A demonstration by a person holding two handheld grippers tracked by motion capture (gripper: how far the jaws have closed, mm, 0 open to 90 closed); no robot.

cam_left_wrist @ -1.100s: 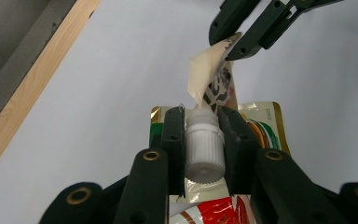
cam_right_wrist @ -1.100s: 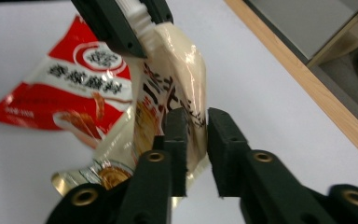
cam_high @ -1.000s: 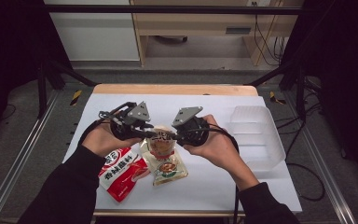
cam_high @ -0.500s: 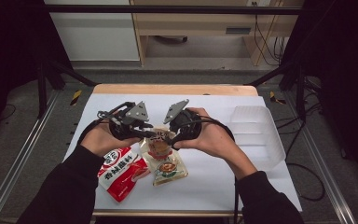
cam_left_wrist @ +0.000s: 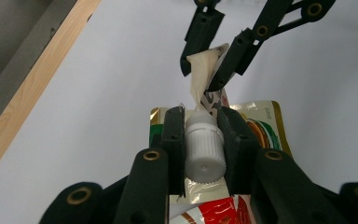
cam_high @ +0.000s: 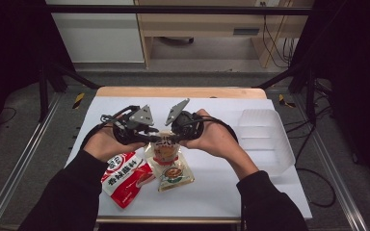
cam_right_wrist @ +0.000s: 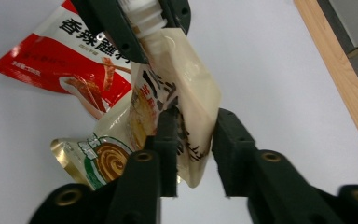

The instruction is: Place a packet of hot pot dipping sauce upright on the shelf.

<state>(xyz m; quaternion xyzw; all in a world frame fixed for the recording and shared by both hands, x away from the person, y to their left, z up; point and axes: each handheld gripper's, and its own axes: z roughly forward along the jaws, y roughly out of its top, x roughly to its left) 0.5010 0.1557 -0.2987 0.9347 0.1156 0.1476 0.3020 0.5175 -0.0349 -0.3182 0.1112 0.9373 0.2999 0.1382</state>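
A cream spout pouch [cam_high: 165, 150] hangs between my two grippers above the white table [cam_high: 221, 192]. My left gripper [cam_left_wrist: 204, 140] is shut on the pouch's white ribbed cap [cam_left_wrist: 205, 156]; from above, the left gripper [cam_high: 154, 139] sits just left of the pouch. My right gripper [cam_right_wrist: 193, 149] has just been closing and now pinches the pouch's body [cam_right_wrist: 191, 112] between its pads. It faces the left one from the right, right gripper [cam_high: 172, 139]. In the left gripper view its jaws grip the pouch's far edge [cam_left_wrist: 200, 70].
A red snack packet [cam_high: 125, 177] and a gold-and-green pouch [cam_high: 174, 174] lie flat on the table under the hands. A clear plastic tub [cam_high: 265, 139] stands at the right. The table's wooden edge [cam_high: 178, 91] runs along the far side.
My right gripper has shifted a little left, closer to the left gripper, and now has the pouch's body between its jaws. The left hand has kept still on the cap.
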